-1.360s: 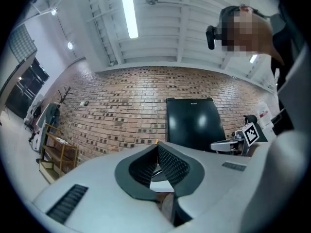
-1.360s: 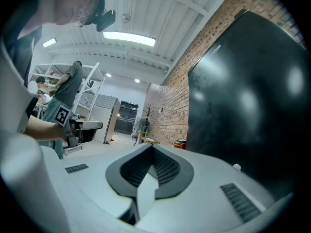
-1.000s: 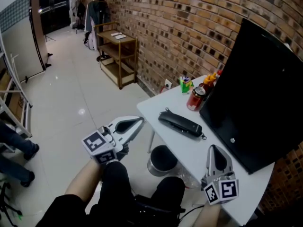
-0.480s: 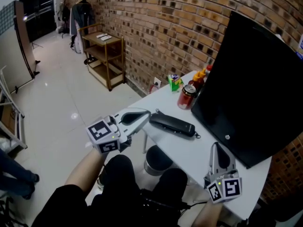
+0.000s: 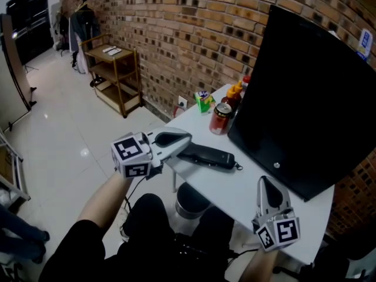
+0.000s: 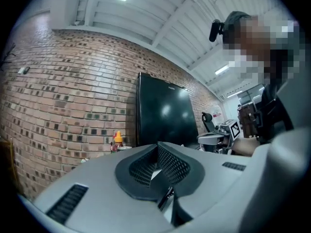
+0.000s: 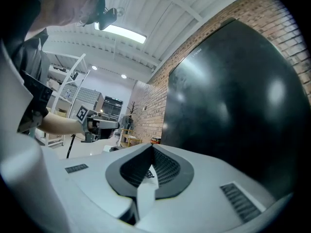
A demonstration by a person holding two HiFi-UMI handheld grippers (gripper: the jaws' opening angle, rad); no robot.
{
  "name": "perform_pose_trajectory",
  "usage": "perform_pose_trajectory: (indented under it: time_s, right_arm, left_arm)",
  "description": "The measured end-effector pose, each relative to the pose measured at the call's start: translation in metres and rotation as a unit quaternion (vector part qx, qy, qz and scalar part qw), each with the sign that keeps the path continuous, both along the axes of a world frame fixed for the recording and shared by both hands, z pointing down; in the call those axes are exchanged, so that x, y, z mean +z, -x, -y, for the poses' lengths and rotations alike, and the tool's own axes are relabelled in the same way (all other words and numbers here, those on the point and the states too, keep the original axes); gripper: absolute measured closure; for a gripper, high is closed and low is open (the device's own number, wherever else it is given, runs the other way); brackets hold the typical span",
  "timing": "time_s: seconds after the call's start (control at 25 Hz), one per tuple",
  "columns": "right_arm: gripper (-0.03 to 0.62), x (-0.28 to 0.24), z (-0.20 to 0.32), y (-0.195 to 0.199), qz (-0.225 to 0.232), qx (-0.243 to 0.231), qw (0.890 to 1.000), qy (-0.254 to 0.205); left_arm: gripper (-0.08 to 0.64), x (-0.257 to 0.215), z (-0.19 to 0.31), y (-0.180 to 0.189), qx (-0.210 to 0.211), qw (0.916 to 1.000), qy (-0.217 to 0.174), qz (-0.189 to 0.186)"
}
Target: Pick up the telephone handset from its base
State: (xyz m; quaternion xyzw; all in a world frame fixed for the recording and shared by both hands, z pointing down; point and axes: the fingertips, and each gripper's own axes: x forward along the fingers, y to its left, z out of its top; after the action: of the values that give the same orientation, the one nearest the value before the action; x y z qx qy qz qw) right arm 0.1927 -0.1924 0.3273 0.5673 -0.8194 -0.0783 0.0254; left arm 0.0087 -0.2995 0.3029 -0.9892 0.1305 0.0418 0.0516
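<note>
The black telephone handset (image 5: 207, 155) lies flat near the left edge of the white table (image 5: 249, 188); I cannot make out a separate base under it. My left gripper (image 5: 187, 138) is shut and empty, its tip just over the table edge at the handset's left end, pointing along it. In the left gripper view the pads (image 6: 167, 161) meet with nothing between them. My right gripper (image 5: 265, 183) is at the table's near corner, shut and empty, well apart from the handset.
A large black monitor (image 5: 305, 98) leans against the brick wall behind the handset. A red can (image 5: 221, 118), sauce bottles (image 5: 236, 91) and a green box (image 5: 204, 100) stand at the table's far end. A bin (image 5: 189, 200) sits under the table; a wooden shelf (image 5: 111, 69) stands far left.
My left gripper has swung right from over the floor to the table's edge, ending beside the handset. The right gripper has stayed where it was.
</note>
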Motion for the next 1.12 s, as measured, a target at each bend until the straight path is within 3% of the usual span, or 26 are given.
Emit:
perform_pose_trajectory:
  time_s: [0.12,0.16,0.2,0.24,0.36,0.48,0.76,1.12]
  right_arm:
    - [0.581,0.002,0.000,0.003,-0.007,-0.002,1.000,0.007]
    - [0.581,0.003,0.000,0.003,-0.010,-0.002,1.000,0.010]
    - [0.581,0.003,0.001,0.004,-0.012,-0.003,1.000,0.012]
    - [0.581,0.004,0.001,0.005,-0.014,-0.004,1.000,0.013]
    - [0.581,0.007,0.004,0.007,-0.017,-0.007,1.000,0.017]
    - [0.581,0.006,0.005,0.008,-0.015,-0.009,1.000,0.019]
    - [0.581,0.007,0.008,0.006,-0.010,-0.004,1.000,0.024]
    - [0.581,0.010,0.013,0.004,0.004,-0.006,0.999,0.036]
  left_arm:
    - [0.542,0.010,0.005,-0.015,0.036,0.9966,-0.019,0.071]
    - [0.465,0.014,0.005,-0.022,0.054,0.9933,-0.023,0.100]
    - [0.373,0.019,0.004,-0.030,0.072,0.9885,-0.027,0.130]
    - [0.334,0.025,0.003,-0.037,0.092,0.9826,-0.032,0.158]
    - [0.319,0.044,0.005,-0.051,0.135,0.9645,-0.038,0.224]
    - [0.245,0.059,0.003,-0.061,0.169,0.9477,-0.028,0.269]
    - [0.242,0.081,0.000,-0.071,0.211,0.9257,-0.006,0.314]
    - [0.258,0.092,-0.001,-0.078,0.224,0.9190,-0.004,0.325]
